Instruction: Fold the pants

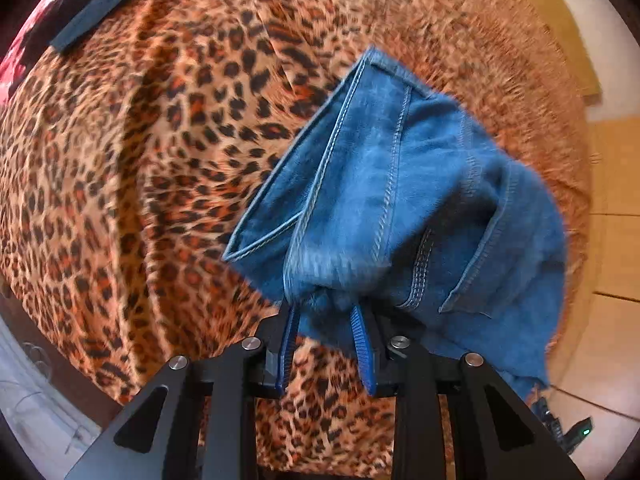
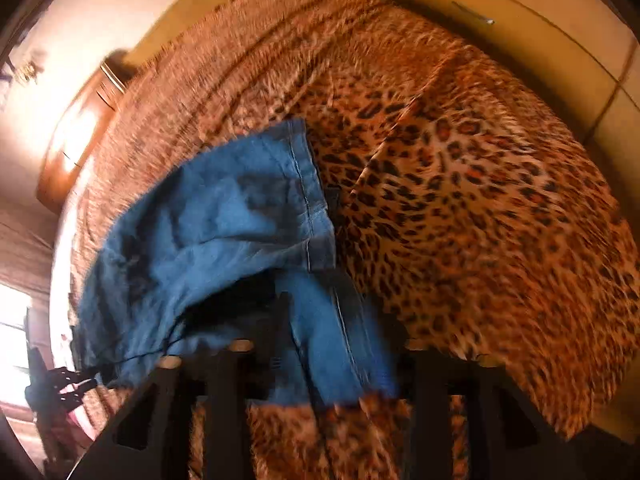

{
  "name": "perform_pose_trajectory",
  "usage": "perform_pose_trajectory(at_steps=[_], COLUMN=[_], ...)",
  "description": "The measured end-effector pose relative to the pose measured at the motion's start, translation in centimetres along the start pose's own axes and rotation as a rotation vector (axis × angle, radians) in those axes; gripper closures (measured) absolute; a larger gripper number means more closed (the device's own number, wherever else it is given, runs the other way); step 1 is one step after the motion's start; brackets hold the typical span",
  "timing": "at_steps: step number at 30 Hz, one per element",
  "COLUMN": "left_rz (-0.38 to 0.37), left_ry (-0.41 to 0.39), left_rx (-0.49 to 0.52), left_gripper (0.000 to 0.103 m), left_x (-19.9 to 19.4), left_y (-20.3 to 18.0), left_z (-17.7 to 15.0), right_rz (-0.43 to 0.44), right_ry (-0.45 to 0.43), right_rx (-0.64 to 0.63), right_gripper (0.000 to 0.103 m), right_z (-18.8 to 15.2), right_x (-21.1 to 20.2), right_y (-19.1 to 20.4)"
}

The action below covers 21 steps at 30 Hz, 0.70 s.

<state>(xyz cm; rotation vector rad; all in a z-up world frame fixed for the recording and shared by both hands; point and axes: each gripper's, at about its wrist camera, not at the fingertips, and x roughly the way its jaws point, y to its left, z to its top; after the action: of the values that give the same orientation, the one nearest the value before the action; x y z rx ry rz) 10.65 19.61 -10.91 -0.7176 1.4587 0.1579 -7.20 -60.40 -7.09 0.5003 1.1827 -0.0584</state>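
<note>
In the left wrist view, a fold of the blue denim pants is seen pinched between the narrow-set blue-padded fingers of the left gripper, the bunched cloth being held right at the tips. From there the garment hangs and spreads toward the far right over the leopard-print bedspread, seams and a pocket edge showing; a black strip lies at the far left, well apart. The step in hand is judged to be a carrying fold, with one end of the pants being brought across above the bed. In the right wrist view, much is blurred. The pants are seen draped near and to the left, with a strip of denim passing between the dark fingers of the right gripper. The jaws appear parted, but whether the pads press on the cloth cannot be told from the blur. The bedspread fills the right and far side. The next move is judged to call for the held end being laid down flat and aligned with the rest before it is let go.
</note>
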Motion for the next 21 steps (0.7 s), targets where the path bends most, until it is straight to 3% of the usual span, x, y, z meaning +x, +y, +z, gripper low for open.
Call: perform_pose_trajectory(at_steps=[1,2,4,6,11,14,21], left_rz=[0.006,0.015,0.006,-0.043,-0.126,-0.155,-0.06], left_ry=[-0.012,-0.03,-0.048,-0.055,-0.003,0.028,0.048], left_rx=[0.016,0.042,0.061,0.029,-0.064,-0.089,-0.1], left_gripper=[0.076,0.071,0.056,0.04,0.039,0.039,0.039], left_x=[-0.9,-2.2,-4.0,-5.1,-3.2,-1.3,3.7], left_y=[0.2,0.6,1.2,1.4,-0.7,-2.0,-3.6], left_z=[-0.3,-0.9,-1.8,-2.3,-1.2,-0.3,0.8], right_rz=[0.001,0.007,0.063,0.174,0.382,0.408,0.459], right_ry=[-0.026,-0.057,-0.092,-0.075,0.008,0.014,-0.015], right_rx=[0.015,0.043,0.133,0.25,0.519,0.575,0.685], right_gripper=[0.029,0.021,0.021,0.021,0.021,0.021,0.021], right_z=[-0.2,-0.4,-0.5,-0.7,-2.5,-3.0,-1.4], right_x=[-1.3,-2.7,-4.2,-3.4,1.4,2.8,4.9], right_y=[-0.4,-0.9,-2.0,-2.8,-3.8,-3.9,-4.9])
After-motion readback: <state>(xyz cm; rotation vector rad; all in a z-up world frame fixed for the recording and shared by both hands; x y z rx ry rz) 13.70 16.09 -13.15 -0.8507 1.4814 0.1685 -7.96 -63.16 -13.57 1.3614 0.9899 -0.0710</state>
